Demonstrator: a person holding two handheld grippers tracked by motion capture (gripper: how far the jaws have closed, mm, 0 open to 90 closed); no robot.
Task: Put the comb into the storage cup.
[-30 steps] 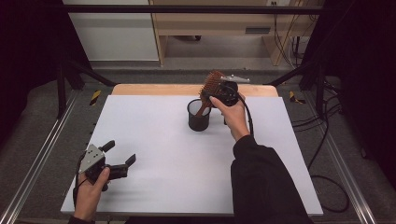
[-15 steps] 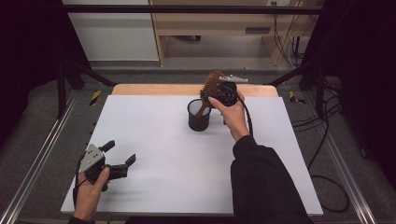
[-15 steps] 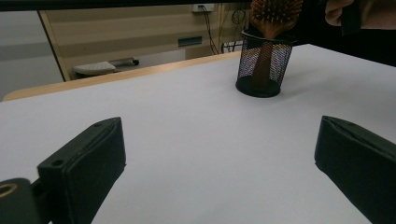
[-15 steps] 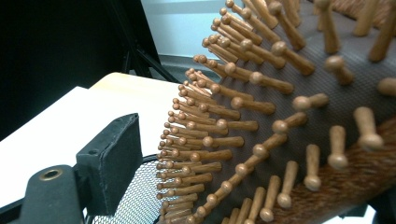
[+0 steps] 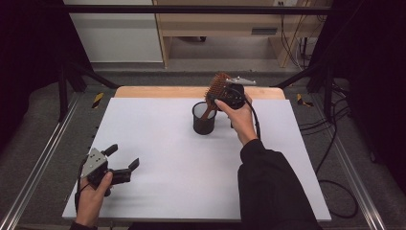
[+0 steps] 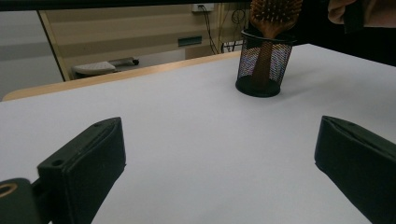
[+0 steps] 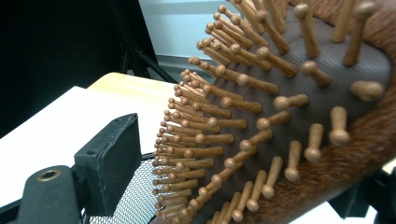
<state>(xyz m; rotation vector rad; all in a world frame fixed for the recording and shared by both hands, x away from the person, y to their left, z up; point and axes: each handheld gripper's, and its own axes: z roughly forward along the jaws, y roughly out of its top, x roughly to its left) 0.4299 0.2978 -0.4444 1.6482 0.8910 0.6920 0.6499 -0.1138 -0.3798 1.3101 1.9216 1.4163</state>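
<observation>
A brown wooden hairbrush [image 5: 218,86] stands handle-down in a black mesh cup [image 5: 204,120] at the back middle of the white table top [image 5: 167,158]. My right gripper [image 5: 221,94] is at the brush head [image 7: 289,107], which is between its jaws. The jaws have just been opening, and a gap shows between the left pad [image 7: 109,158] and the bristles, so it is open. The cup's mesh [image 7: 135,196] lies just below. My left gripper [image 5: 123,156] rests open near the front left corner with nothing between its jaws [image 6: 215,154]. From there the cup [image 6: 264,65] and brush [image 6: 275,11] show far off.
A wooden strip [image 5: 158,92] runs along the table's back edge. Metal rails [image 5: 43,158] flank the left side, and cables [image 5: 335,143] lie on the floor at the right. A low wooden shelf [image 5: 225,28] stands behind the table.
</observation>
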